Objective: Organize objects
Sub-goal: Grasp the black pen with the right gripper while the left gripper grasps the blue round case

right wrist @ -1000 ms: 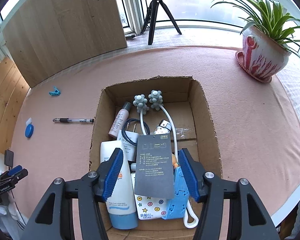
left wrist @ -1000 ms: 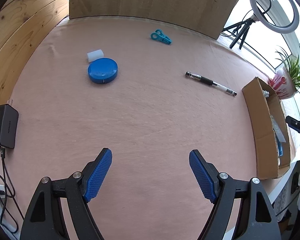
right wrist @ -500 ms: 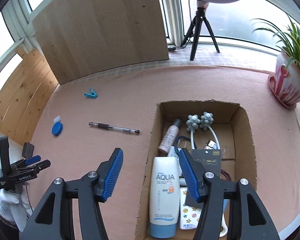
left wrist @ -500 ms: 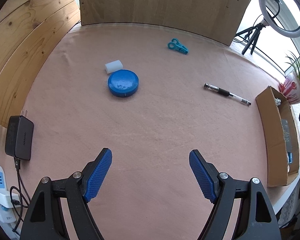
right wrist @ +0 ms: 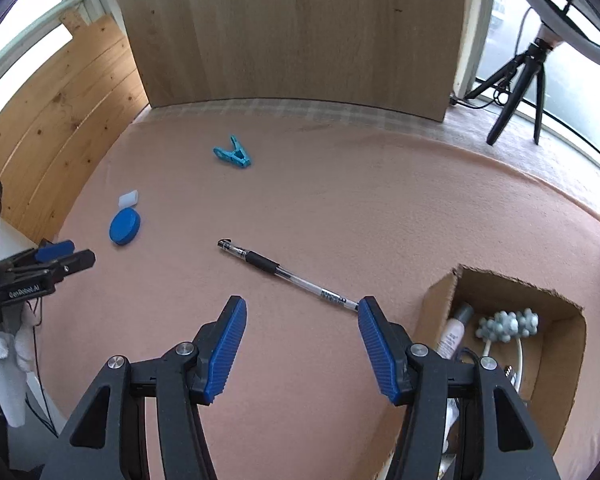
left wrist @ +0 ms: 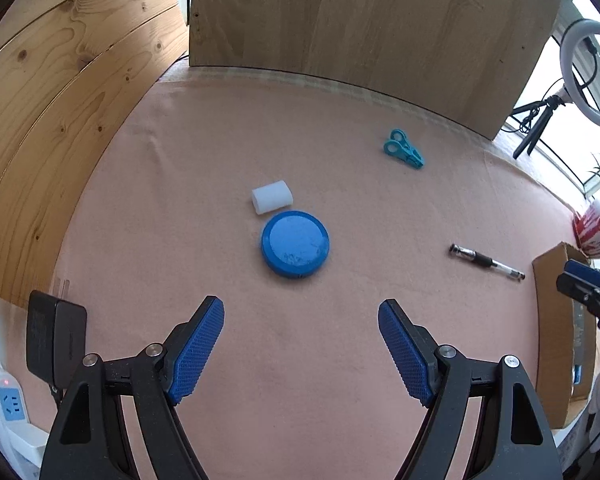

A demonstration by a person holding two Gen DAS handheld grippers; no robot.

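Observation:
On the pink cloth a blue round lid [left wrist: 295, 244] lies just ahead of my left gripper [left wrist: 301, 350], which is open and empty. A white eraser-like block [left wrist: 272, 196] touches the lid's far side. A teal clip [left wrist: 403, 155] lies farther back. A black and clear pen [right wrist: 286, 275] lies just ahead of my right gripper [right wrist: 302, 344], also open and empty. The same pen [left wrist: 486, 262] shows at the right of the left wrist view. The cardboard box [right wrist: 562, 360] at the right holds a small bottle [right wrist: 452, 334] and a grey massager [right wrist: 508, 322].
A wooden board [right wrist: 292, 32] stands at the back and wood panelling [left wrist: 60, 128] lines the left side. A black charger [left wrist: 54, 338] and a power strip [left wrist: 8, 404] lie at the left edge. A tripod [right wrist: 516, 80] and a red-and-white plant pot [left wrist: 596, 230] stand at the right.
My left gripper has advanced towards the blue lid. My right gripper has swung left off the box, from above its contents to above the pen on the cloth.

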